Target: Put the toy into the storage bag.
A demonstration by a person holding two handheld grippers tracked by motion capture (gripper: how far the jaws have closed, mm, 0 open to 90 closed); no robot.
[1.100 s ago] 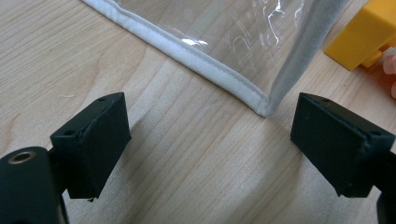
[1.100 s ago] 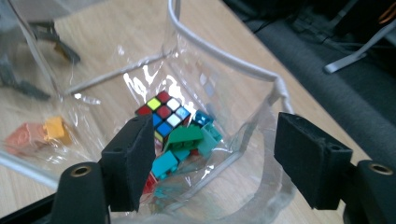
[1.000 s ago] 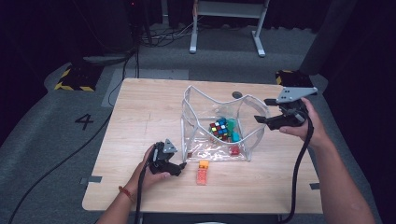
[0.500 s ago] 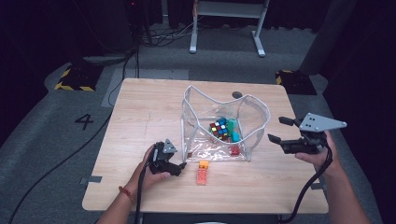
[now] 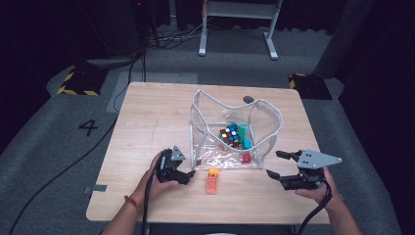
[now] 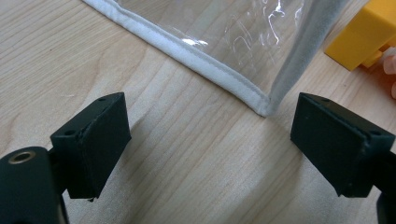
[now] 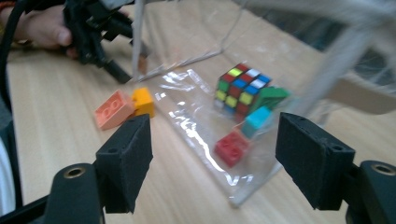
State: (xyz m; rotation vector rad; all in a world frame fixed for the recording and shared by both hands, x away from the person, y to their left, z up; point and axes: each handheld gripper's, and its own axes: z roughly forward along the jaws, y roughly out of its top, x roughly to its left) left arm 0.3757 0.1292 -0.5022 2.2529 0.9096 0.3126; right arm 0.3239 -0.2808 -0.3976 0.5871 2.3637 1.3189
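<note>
A clear plastic bag [image 5: 264, 128] with white trim stands open at the table's middle. It holds a Rubik's cube [image 5: 229, 134], a teal brick [image 5: 247, 143], a green brick [image 7: 273, 95] and a red brick [image 5: 245, 157]. An orange brick [image 5: 212, 184] joined to a yellow one [image 5: 213, 172] lies on the table just in front of the bag. My left gripper [image 5: 188, 176] rests open at the bag's front left corner [image 6: 261, 105], which lies between its jaws untouched. My right gripper [image 5: 274, 164] is open and empty, hovering off the bag's front right corner and facing the bricks [image 7: 232, 147].
The wooden table [image 5: 147, 117] has bare room to the left and behind the bag. A small dark disc [image 5: 248, 99] lies near the far edge. The right forearm hangs over the table's front right corner, with a cable trailing down.
My right gripper has left the bag's right rim and come down toward the front right of the table. The left gripper and the bricks have stayed put.
</note>
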